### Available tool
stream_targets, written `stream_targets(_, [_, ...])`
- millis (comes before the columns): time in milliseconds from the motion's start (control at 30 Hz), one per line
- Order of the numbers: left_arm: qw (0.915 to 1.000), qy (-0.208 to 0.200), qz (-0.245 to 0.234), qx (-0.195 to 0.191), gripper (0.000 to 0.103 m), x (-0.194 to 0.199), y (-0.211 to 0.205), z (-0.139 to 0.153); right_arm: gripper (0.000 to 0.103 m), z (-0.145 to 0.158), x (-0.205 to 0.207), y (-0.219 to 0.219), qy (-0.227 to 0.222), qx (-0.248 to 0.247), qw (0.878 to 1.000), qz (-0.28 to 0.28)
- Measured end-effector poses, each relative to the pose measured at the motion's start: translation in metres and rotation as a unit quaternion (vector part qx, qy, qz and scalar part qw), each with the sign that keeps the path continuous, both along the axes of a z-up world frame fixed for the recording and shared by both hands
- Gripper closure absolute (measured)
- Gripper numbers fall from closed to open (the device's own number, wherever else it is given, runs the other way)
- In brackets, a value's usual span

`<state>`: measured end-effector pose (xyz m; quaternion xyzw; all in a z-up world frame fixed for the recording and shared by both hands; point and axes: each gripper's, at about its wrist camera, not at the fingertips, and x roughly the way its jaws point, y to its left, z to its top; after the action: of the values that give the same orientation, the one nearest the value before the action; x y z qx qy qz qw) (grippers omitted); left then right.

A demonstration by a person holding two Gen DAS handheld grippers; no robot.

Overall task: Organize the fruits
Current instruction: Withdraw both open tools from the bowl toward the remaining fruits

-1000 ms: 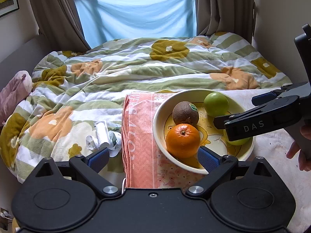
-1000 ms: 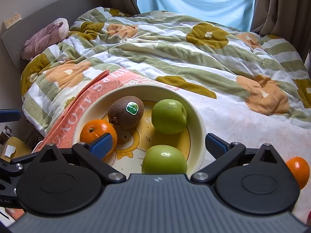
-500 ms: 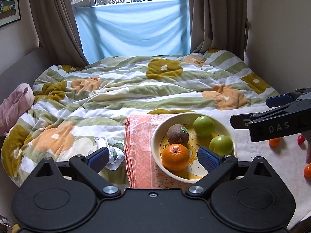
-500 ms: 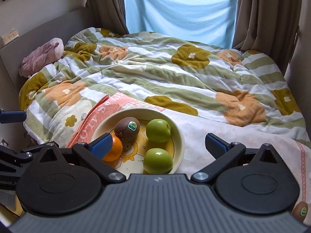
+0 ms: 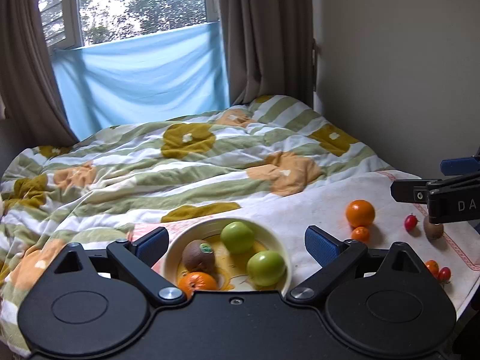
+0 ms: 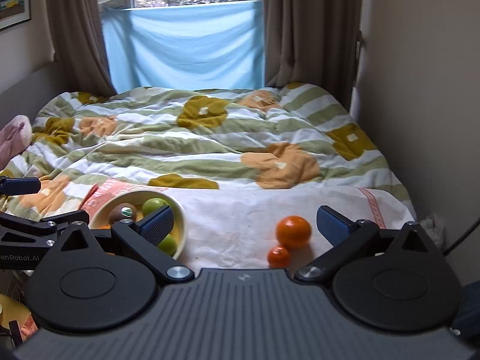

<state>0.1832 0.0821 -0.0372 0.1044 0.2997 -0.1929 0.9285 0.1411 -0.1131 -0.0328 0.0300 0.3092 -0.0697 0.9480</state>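
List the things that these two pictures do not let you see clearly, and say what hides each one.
- Orange in the cream bowl: in the left wrist view, its lower half is behind the left tool's black body; in the right wrist view it is almost wholly hidden.
- Lower green apple: right wrist view, partly covered by a blue finger pad.
- Brown kiwi on the white cloth: left wrist view, top hidden by the right tool's arm.
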Motion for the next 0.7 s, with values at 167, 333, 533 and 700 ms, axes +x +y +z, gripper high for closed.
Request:
stream_targets(167, [0.9977,-0.001,-0.067,-0.004,0.004,0.003,-0.047,0.001,0.0,-0.005,-0.026,-0.048,-0.002,0.012,0.997,-0.076])
stream_targets(333, [0.9933,0.008,-0.115,-0.008,0.004,0.012,-0.097,-0.006,0.0,-0.012,-0.049,-0.094,-0.005,0.02,0.99,-0.139])
stream_targets(533, [0.9862,0.03,-0.163,0.0,0.004,0.028,-0.155,-0.025,0.0,-0.032,-0.058,-0.137,-0.001,0.03,0.98,-0.198])
stream_targets(700, [0.9809,0.045,-0.188,0.019,0.005,0.045,-0.198,-0.05,0.0,-0.059,-0.055,-0.166,0.012,0.071,0.973,-0.219])
